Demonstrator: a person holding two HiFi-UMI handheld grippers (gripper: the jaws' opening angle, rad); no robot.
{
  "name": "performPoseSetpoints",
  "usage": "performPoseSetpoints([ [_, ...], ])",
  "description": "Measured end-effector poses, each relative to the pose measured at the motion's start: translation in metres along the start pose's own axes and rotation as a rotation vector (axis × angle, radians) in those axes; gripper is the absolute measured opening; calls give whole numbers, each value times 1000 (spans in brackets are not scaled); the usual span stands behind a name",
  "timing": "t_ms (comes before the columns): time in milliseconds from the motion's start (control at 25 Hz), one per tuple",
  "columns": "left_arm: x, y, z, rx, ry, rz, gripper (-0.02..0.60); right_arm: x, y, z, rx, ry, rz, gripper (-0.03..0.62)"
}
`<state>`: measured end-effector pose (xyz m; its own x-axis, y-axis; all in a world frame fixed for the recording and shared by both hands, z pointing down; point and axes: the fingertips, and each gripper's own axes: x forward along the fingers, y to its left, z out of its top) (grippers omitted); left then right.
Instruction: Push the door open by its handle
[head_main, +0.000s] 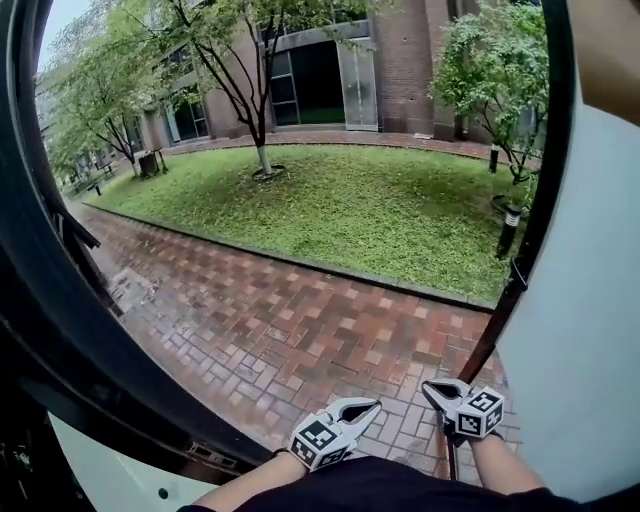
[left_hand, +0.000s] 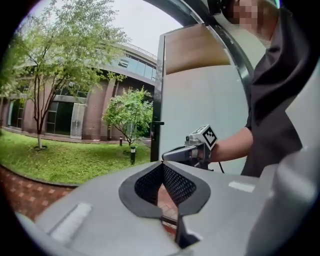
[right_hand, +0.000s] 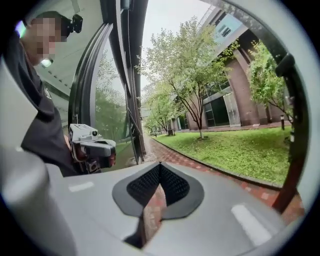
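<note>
Location: an open doorway facing a courtyard.

Door (head_main: 585, 340): stands swung open at the person's right. It is a pale panel with a black edge strip running from upper right down to the lower middle of the head view. In the left gripper view a small black part (left_hand: 157, 123) juts from that edge. Whether it is the handle cannot be told.

Frame (head_main: 45, 300): a dark curved member along the left side, with a pale surface below it.

Right gripper (head_main: 432, 390): held low, just beside the door's black edge, with the pale panel behind it in the left gripper view. Contact with the edge cannot be confirmed. Its fingers (right_hand: 145, 186) are closed tip to tip and hold nothing; brick shows through the slot beneath the pads.

Left gripper (head_main: 365, 408): held low beside the right one, apart from it, pointing out over the path. Its fingers (left_hand: 177, 186) are likewise closed together and empty. It is clear of the door and the frame.

Outside: a wet brick path (head_main: 300, 320) runs across in front of the doorway. A lawn (head_main: 350, 200) lies beyond it, with a tree (head_main: 262, 130) near its far side and a bollard (head_main: 510, 225) at its right. A brick building (head_main: 400, 60) with large glazing stands behind.
</note>
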<state>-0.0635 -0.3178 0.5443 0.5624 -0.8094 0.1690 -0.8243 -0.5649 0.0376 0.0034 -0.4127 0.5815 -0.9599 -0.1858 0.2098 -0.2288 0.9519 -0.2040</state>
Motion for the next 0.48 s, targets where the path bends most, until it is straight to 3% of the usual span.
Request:
performPoseSetpoints([
  [120, -58, -57, -10, -49, 37, -91, 0, -8, 87, -13, 41, -16, -4, 0],
  [240, -105, -102, -19, -78, 54, -131, 0, -28, 157, -19, 50, -29, -4, 0],
  [360, -145, -126, -15, -96, 34, -139, 0, -53, 201, -16, 50, -40, -21, 0],
  [480, -182, -133, -10, -108, 6, -94, 0, -78, 225, -19, 52, -53, -58, 0],
])
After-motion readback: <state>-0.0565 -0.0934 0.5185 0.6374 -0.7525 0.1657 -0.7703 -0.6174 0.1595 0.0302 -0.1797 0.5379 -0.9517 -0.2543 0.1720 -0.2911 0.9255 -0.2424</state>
